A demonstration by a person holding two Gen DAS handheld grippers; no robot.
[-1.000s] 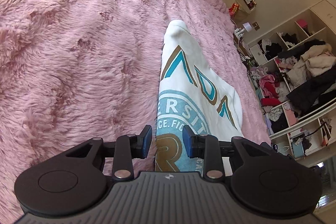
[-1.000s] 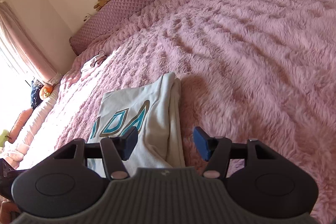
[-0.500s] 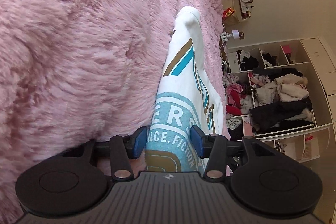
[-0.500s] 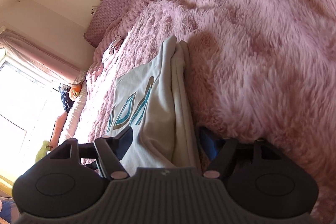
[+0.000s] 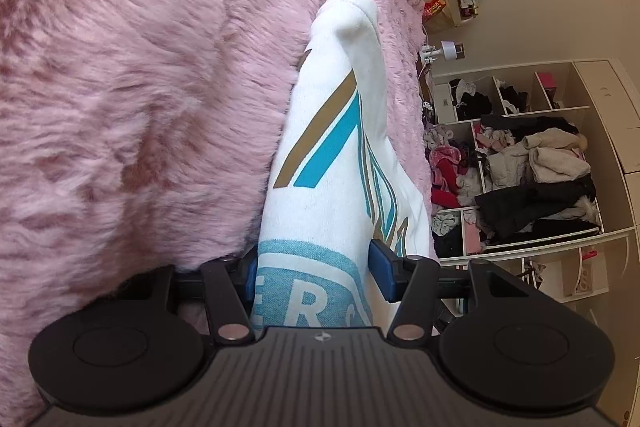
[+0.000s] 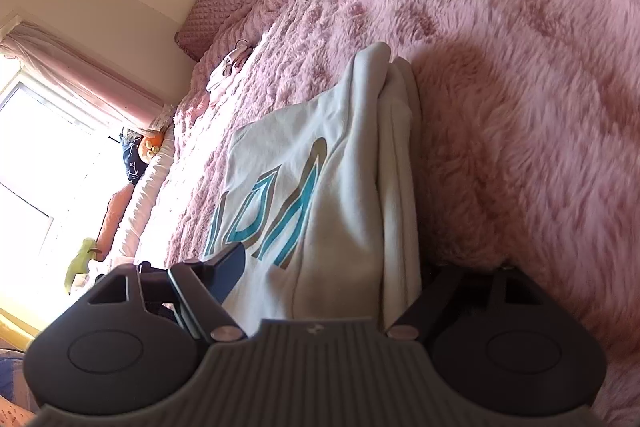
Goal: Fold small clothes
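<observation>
Sweatshirt [image 5: 340, 163], white with teal and tan lettering, lies on the pink fluffy bedspread [image 5: 140, 87] already doubled over: in the right wrist view several stacked layers show along its right edge [image 6: 400, 163], so at least one fold looks done. Judgement: task is mid-way; a further fold, or a lift and placement of the bundle, probably remains.

Left gripper [image 5: 312, 269]: both blue pads straddle the near edge of the garment, cloth filling the gap between them. Pads appear close against the fabric, but whether they actually pinch it cannot be told from this view.

Right gripper [image 6: 320, 267]: left finger [image 6: 228, 267] rests over the printed face; the right finger is down in the bedspread pile beside the layered edge, its pad hidden. Fingers stand wide apart with the garment's edge between them, so it reads as spread and not yet clamped.

Hidden or unclear:
- near hem of the sweatshirt, covered by both gripper bodies;
- sleeves and neckline, not identifiable;
- full print, cut off ("ER" only, left view);
- far end rises in a hump ahead of the left gripper; underside unseen.
</observation>
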